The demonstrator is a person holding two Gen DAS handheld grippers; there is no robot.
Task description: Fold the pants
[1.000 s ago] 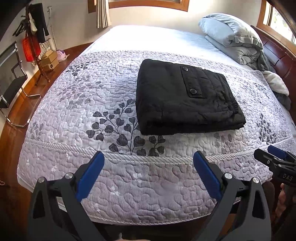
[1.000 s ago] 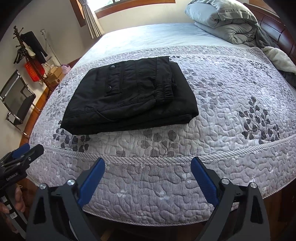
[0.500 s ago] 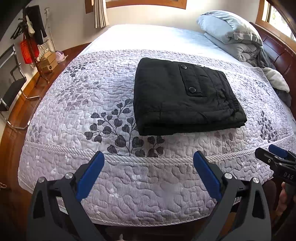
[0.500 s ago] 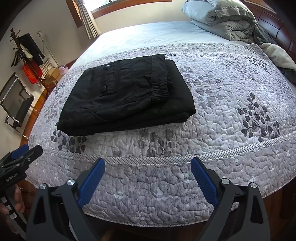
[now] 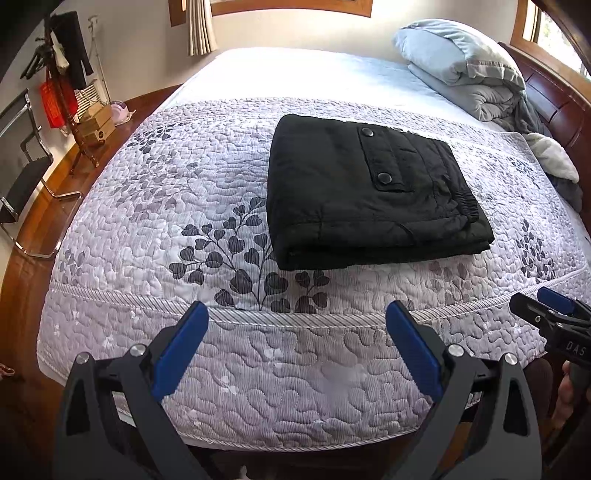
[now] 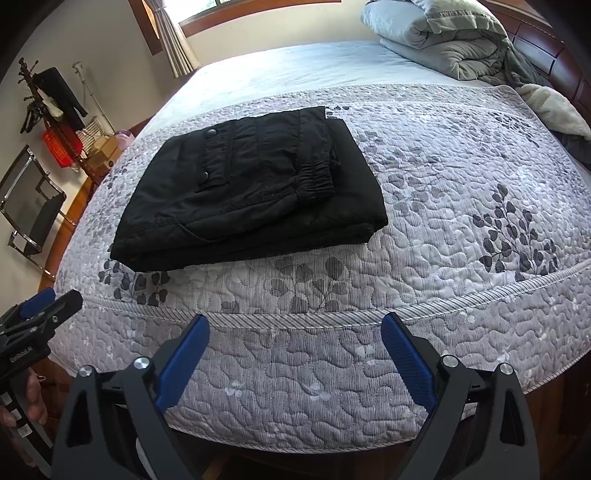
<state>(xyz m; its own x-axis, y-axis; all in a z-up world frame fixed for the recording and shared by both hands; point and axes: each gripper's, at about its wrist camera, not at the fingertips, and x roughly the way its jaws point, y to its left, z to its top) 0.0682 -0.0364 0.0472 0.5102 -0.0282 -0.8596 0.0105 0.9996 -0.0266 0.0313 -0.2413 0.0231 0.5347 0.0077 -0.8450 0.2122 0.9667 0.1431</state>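
Black pants (image 5: 369,192) lie folded into a compact rectangle on the quilted bedspread (image 5: 184,206), toward its near edge. Left gripper (image 5: 297,347) and right gripper (image 6: 295,350) both spread wide, empty, hanging off the near bed edge, apart from the cloth. Fold looks done; best leave the stack undisturbed. Pillows (image 6: 436,33) far right, clothes rack (image 5: 62,70) far left.

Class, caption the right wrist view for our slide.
Folded black pants lie on the quilted bedspread; the open right gripper hovers, empty.
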